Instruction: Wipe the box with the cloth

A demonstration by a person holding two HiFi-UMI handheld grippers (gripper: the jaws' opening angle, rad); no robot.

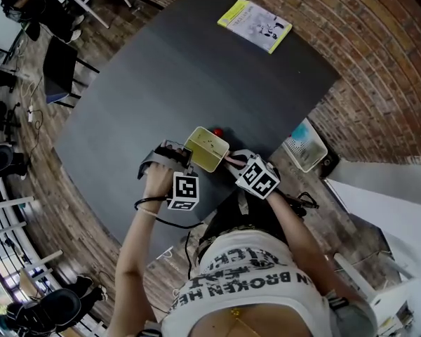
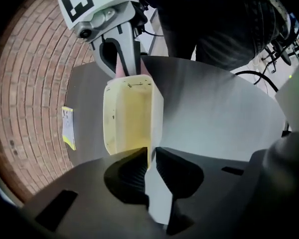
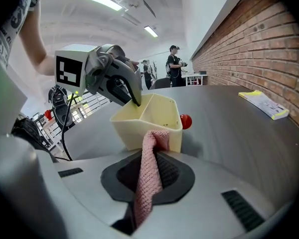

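Observation:
A pale yellow open box (image 1: 208, 148) stands near the table's front edge. In the left gripper view, my left gripper (image 2: 150, 153) is shut on the thin side wall of the box (image 2: 127, 118). In the right gripper view that left gripper (image 3: 136, 101) comes down onto the rim of the box (image 3: 154, 118) from above. My right gripper (image 3: 150, 156) is shut on a pink knitted cloth (image 3: 148, 176), whose tip rests against the box's near wall. From the head view, the right gripper (image 1: 231, 161) sits just right of the box, with the cloth (image 1: 233, 163) between them.
A small red ball (image 1: 217, 131) lies right behind the box. A yellow-and-white booklet (image 1: 255, 24) lies at the far edge of the dark table (image 1: 196, 69). A white device (image 1: 305, 144) sits on the floor right of the table; chairs stand at left.

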